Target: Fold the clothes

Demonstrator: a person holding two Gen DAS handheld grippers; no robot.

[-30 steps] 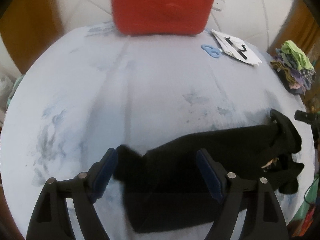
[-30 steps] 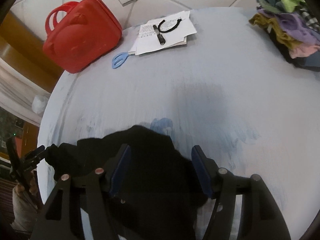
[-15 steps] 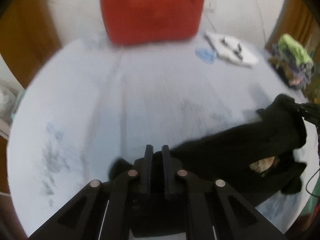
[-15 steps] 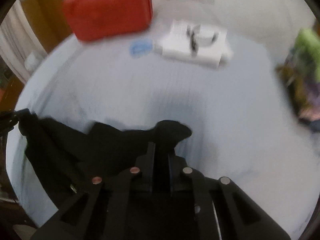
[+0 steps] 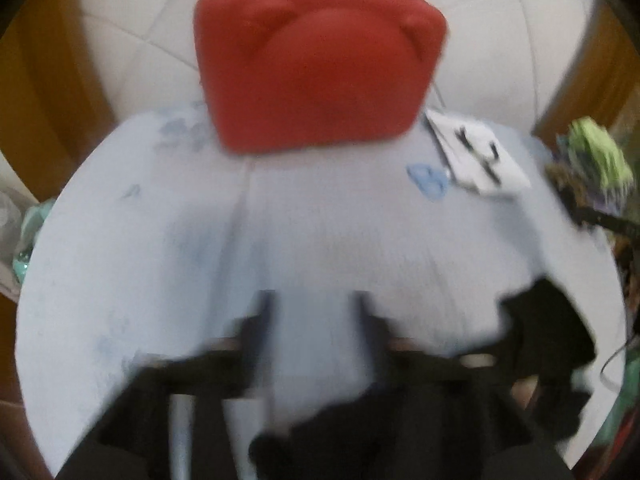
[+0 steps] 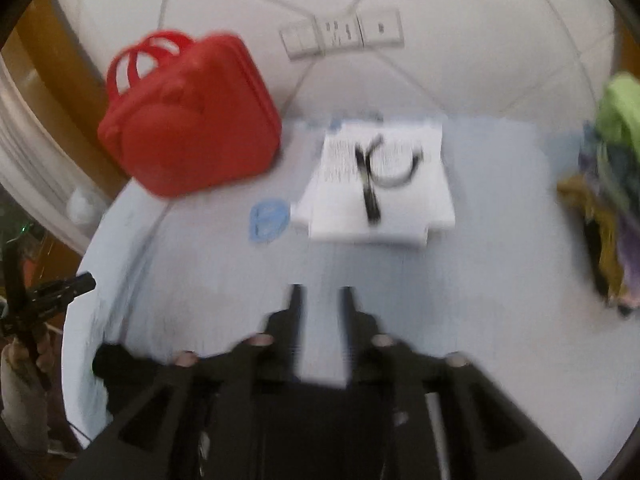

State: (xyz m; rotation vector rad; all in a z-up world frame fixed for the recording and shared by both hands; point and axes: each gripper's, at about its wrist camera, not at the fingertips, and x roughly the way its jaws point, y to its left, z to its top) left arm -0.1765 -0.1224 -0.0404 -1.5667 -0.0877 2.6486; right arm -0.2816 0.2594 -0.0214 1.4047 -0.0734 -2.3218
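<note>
A black garment (image 5: 548, 344) lies bunched at the near edge of the pale blue table (image 5: 160, 240); in the right wrist view it (image 6: 120, 372) shows at the lower left and under the gripper. My left gripper (image 5: 314, 308) is blurred, its jaws parted with bare table between them and nothing held. My right gripper (image 6: 320, 300) also has its jaws parted a little with table showing in the gap. Both hover over the table just beyond the garment.
A red case (image 5: 316, 64) stands at the table's far side. White papers with a black pen (image 6: 380, 184) and blue scissors (image 6: 270, 218) lie beside it. A pile of coloured clothes (image 6: 616, 184) sits at the right edge.
Both grippers were shut on the black garment half a second ago; now both have opened and let it go, and have moved forward and up over the table.
</note>
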